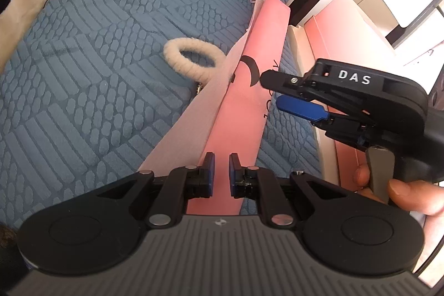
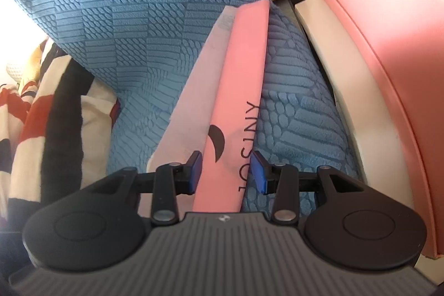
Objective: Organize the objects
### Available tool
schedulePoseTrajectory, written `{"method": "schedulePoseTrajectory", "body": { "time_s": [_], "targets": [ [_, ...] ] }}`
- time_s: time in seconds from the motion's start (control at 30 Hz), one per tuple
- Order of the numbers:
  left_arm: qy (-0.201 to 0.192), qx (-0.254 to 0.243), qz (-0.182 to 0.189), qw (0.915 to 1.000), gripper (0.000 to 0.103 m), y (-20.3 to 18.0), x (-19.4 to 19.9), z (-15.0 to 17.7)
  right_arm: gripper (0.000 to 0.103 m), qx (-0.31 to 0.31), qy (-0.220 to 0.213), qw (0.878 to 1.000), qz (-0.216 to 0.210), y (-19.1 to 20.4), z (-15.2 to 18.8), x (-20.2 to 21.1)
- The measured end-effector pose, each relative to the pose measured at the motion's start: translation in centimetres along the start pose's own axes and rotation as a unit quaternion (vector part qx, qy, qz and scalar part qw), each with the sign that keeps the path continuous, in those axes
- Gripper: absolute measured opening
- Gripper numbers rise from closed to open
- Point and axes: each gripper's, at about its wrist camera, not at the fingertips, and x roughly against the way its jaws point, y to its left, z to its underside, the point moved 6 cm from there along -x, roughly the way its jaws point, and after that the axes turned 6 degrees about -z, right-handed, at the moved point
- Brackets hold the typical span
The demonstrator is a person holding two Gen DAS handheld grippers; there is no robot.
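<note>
A long, flat pink paper bag [image 1: 244, 90] with a black crescent mark and lettering lies tilted over the blue textured bedspread [image 1: 97, 74]. A paler pink sheet [image 1: 188, 124] lies along its left side. My left gripper [image 1: 222, 174] is shut on the bag's near end, and pink shows between its blue pads. In the left wrist view my right gripper [image 1: 270, 90] comes in from the right at the bag's edge, beside the crescent. In the right wrist view the right gripper [image 2: 226, 171] is open, the bag [image 2: 238, 90] running between its pads without being pressed.
A fluffy cream ring [image 1: 194, 60] lies on the bedspread left of the bag. A pink and cream box or frame [image 2: 388, 74] runs along the right side. Red, white and black striped cloth [image 2: 27, 115] is bunched at the left. A person's fingers [image 1: 402, 190] hold the right gripper's trigger.
</note>
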Motion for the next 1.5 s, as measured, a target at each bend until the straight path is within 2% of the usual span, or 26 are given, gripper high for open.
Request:
{"method": "schedulePoseTrajectory", "body": {
  "time_s": [0.17,0.37,0.47,0.6,0.7,0.87,1.03,1.2,1.5],
  "targets": [
    [-0.001,0.005,-0.002,1.0,0.013,0.2,0.0,-0.1,0.042,-0.014,0.013,1.0,-0.006,0.0,0.5,-0.7],
    [-0.008,0.003,-0.021,0.9997,0.013,0.5,0.0,-0.3,0.042,-0.047,0.032,0.997,-0.051,0.2,1.0,-0.7],
    [-0.006,0.012,-0.016,0.9998,0.013,0.6,0.1,-0.3,0.04,-0.043,0.035,0.997,-0.054,0.6,1.3,-0.7],
    [-0.007,0.009,-0.018,0.9998,0.013,0.7,0.1,-0.4,0.014,-0.018,0.04,0.999,-0.029,0.8,1.6,-0.9],
    [-0.007,0.008,-0.017,0.9998,0.013,0.7,0.2,-0.4,0.012,-0.003,0.039,0.999,-0.023,1.0,1.7,-0.6],
    [-0.01,-0.007,-0.014,0.9998,0.013,-0.2,-0.1,-0.3,0.01,0.009,0.036,0.999,-0.013,1.1,1.8,0.3],
    [-0.007,-0.017,0.008,0.9998,0.013,-1.4,-0.8,0.0,0.009,0.01,0.031,0.999,0.003,0.5,1.8,1.7],
    [-0.002,-0.006,0.025,0.9997,0.013,-1.9,-1.4,0.0,0.01,0.014,0.023,1.0,0.01,0.4,1.5,2.6],
    [0.003,0.036,0.047,0.9982,0.013,-1.4,-2.1,-0.5,0.012,-0.018,0.015,1.0,-0.019,1.3,1.2,2.4]
  ]
}}
